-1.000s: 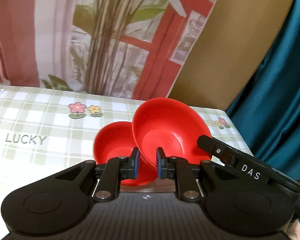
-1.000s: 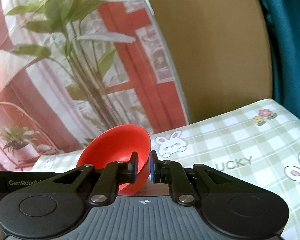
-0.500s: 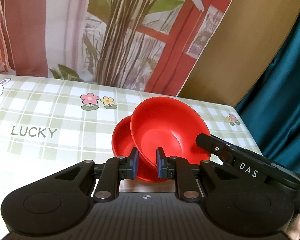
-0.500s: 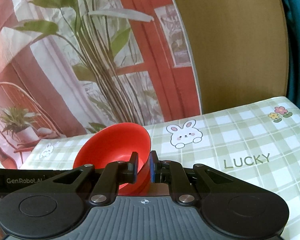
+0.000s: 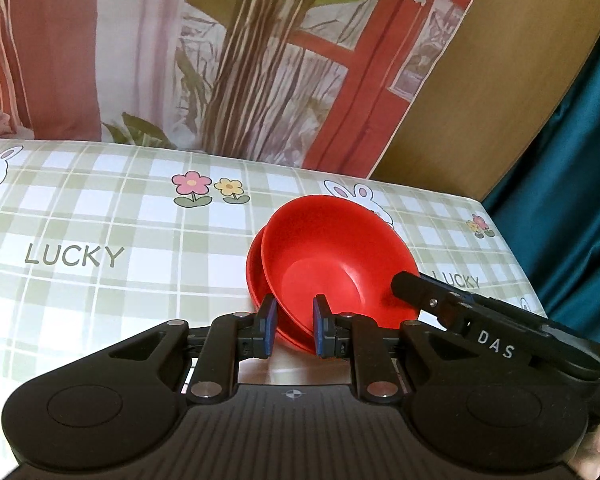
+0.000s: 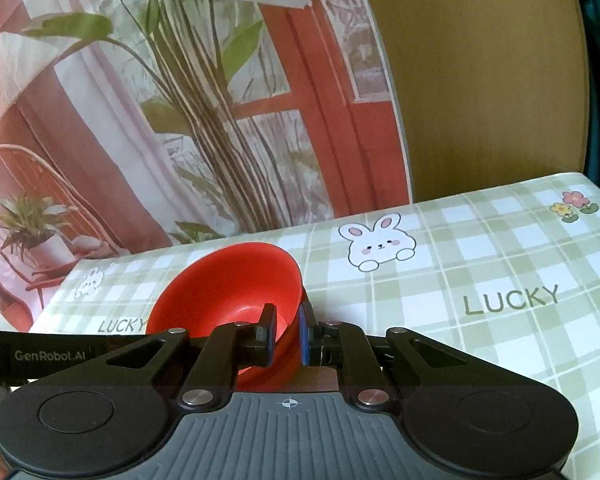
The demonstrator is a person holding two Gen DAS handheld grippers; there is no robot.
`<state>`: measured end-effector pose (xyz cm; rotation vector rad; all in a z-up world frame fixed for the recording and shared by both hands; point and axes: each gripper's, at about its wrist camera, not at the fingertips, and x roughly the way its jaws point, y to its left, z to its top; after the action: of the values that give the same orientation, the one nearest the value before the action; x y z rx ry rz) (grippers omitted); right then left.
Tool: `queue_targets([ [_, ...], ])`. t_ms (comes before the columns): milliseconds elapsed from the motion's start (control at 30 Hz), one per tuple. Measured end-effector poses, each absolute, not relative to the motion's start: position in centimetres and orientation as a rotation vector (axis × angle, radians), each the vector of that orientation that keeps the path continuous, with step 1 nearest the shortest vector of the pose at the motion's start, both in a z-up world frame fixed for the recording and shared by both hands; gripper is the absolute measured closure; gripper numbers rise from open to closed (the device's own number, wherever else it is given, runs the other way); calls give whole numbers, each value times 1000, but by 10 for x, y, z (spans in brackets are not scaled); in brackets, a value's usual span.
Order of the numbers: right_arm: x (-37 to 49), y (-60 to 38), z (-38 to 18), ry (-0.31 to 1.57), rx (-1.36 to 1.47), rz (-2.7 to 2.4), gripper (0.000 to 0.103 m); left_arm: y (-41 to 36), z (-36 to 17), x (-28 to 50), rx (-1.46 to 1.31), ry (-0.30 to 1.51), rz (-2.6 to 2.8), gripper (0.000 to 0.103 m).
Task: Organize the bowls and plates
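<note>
My left gripper (image 5: 293, 331) is shut on the rim of a red bowl (image 5: 332, 264), tilted and held low over the checked tablecloth. Just behind it a second red bowl (image 5: 255, 276) shows as a sliver, nearly lined up with the first. In the right wrist view my right gripper (image 6: 287, 336) is shut on the rim of that red bowl (image 6: 224, 284), tilted to the left. The right gripper's black body (image 5: 488, 328) reaches in from the right of the left wrist view, and the left gripper's body (image 6: 48, 354) crosses the left of the right wrist view.
The table carries a green checked cloth (image 5: 100, 240) with rabbits, flowers and "LUCKY" prints. A printed backdrop of plants and a red window (image 5: 260, 60) hangs behind. A brown panel (image 5: 500, 100) and teal curtain (image 5: 572, 180) stand at the table's right end.
Both bowls have come down toward the tablecloth and closer together; the rear bowl is now almost hidden behind the front one. Both grippers stay shut on their rims.
</note>
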<state>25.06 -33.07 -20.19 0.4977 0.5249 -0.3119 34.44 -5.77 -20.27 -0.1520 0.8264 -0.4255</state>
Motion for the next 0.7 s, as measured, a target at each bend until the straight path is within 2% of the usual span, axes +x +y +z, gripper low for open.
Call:
queue_targets([
  [100,252,-330,-205,534,497,-313,90,-57,-203,344,-139,818,-427,81],
  [233,253,-331,-207,542,503,-311,90,-56,-204,344,-130,816,-418,70],
  [700,259,-344,-222,560,598,-279,86,-45,-227,367,-239,847,-370,69],
])
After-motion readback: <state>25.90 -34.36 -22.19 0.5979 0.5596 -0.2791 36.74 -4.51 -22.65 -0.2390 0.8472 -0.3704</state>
